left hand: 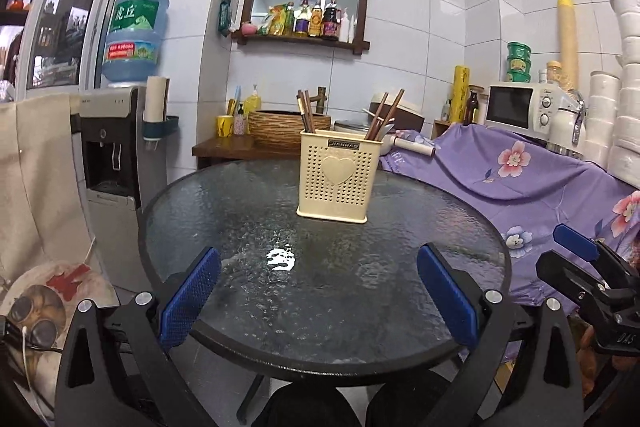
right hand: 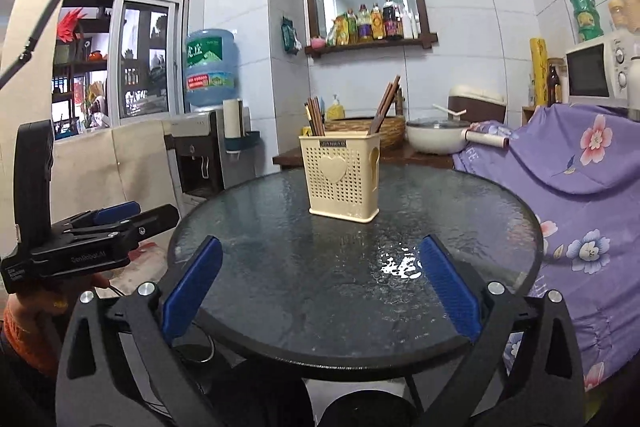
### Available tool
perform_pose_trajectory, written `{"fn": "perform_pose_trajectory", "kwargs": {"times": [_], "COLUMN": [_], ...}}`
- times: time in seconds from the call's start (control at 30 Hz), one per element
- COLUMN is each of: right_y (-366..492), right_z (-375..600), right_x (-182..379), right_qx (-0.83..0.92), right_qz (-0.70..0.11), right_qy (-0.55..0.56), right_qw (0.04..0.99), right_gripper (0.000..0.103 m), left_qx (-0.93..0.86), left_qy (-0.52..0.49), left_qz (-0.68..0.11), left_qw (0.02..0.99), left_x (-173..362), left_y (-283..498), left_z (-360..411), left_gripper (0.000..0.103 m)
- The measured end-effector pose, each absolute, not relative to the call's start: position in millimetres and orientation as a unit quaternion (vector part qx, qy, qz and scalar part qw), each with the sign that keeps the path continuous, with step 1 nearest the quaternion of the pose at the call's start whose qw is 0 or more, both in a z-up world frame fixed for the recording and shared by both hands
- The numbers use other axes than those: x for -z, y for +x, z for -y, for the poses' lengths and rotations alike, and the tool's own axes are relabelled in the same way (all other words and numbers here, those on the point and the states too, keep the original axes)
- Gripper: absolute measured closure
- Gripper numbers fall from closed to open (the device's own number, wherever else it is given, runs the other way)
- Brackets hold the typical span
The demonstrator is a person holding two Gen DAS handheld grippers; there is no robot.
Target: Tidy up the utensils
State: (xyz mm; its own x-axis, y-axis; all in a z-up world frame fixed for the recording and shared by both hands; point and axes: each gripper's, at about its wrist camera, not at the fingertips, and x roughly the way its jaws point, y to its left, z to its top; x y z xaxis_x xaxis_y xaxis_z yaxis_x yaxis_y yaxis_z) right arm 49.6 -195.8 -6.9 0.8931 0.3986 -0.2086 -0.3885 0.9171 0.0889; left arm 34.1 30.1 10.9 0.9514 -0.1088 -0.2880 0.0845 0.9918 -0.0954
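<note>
**Both tongs wide open, utensil holder out of reach**

Left tongs (left hand: 318, 293) and right tongs (right hand: 322, 285) both stand spread wide with nothing between their blue pads (left hand: 191, 297), poised over the near edge of the counter (left hand: 248, 211). The right tongs also show at the right edge of the left wrist view, and the left tongs at the left edge of the right wrist view, held in a hand (right hand: 56, 301).

A cream plastic utensil holder (left hand: 338, 179) is the task's thing: a boxy, perforated caddy with a raised heart on its front and a small dark label near its rim. It stands upright. Brown chopsticks (left hand: 305, 111) rise from its left compartment, and more chopsticks (left hand: 386, 115) lean from its right one beside a pale utensil I cannot identify.

It sits on the far half of the counter, well apart from both tongs, roughly straight ahead of them.

That counter is a round, dark, textured glass top with a black rim. Behind it are white wall tiles, a wood-framed shelf with bottles (left hand: 308, 21), a water dispenser (left hand: 116, 131) with a blue jug, a microwave (left hand: 520, 107), and a purple floral cloth (left hand: 540, 179) to the right.
</note>
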Motion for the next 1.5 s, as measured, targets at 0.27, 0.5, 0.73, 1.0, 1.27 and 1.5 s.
{"fn": "perform_pose_trajectory", "kwargs": {"times": [0.27,0.5,0.73,1.0,1.27,1.5], "right_y": [20,11,12,16,18,19], "right_z": [197,194,193,191,191,191], "right_x": [-1,-9,-13,-14,-13,-13], "right_qx": [-0.207,-0.202,-0.204,-0.208,-0.209,-0.209], "right_qz": [-0.094,-0.078,-0.079,-0.085,-0.089,-0.090], "right_qy": [0.017,0.002,0.001,0.001,0.004,0.006], "right_qw": [0.974,0.976,0.976,0.974,0.974,0.974], "right_gripper": [0.006,0.006,0.006,0.006,0.006,0.006], "left_qx": [0.060,0.065,0.063,0.065,0.070,0.071], "left_qy": [-0.038,-0.040,-0.037,-0.040,-0.035,-0.037], "left_qz": [-0.141,-0.135,-0.136,-0.137,-0.141,-0.142], "left_qw": [0.987,0.988,0.988,0.988,0.987,0.987], "left_x": [-16,-21,-22,-22,-23,-23], "left_y": [14,9,6,6,7,7], "left_z": [-19,-15,-16,-17,-15,-15], "left_gripper": [0.006,0.006,0.006,0.006,0.006,0.006]}}
